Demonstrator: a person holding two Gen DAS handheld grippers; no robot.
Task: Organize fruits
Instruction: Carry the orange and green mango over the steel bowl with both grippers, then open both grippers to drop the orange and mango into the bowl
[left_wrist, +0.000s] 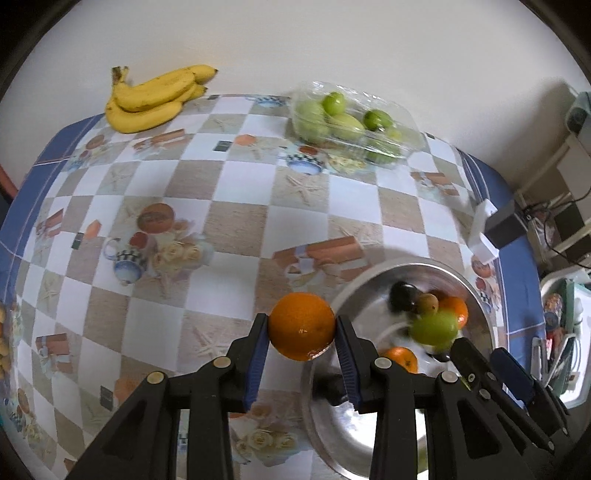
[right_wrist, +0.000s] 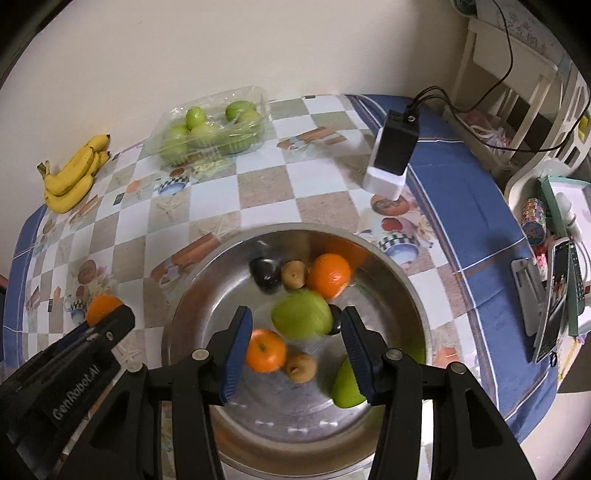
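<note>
My left gripper (left_wrist: 301, 332) is shut on an orange (left_wrist: 301, 325) and holds it above the tablecloth just left of the steel bowl (left_wrist: 354, 291). It shows in the right wrist view (right_wrist: 105, 306) too. My right gripper (right_wrist: 295, 343) is open over the steel bowl (right_wrist: 192, 291), with nothing between its blue pads (right_wrist: 236, 349). The bowl holds two oranges (right_wrist: 328, 275), green apples (right_wrist: 301, 314), small brown fruits (right_wrist: 293, 274) and a dark plum (right_wrist: 265, 272). The green apple looks blurred, as if moving.
A banana bunch (left_wrist: 155, 96) lies at the table's far left. A clear plastic tray of green fruit (left_wrist: 351, 122) sits at the back. A black box on a white stand (right_wrist: 391, 155) with cables stands at the right. Cluttered shelves lie beyond the table's right edge.
</note>
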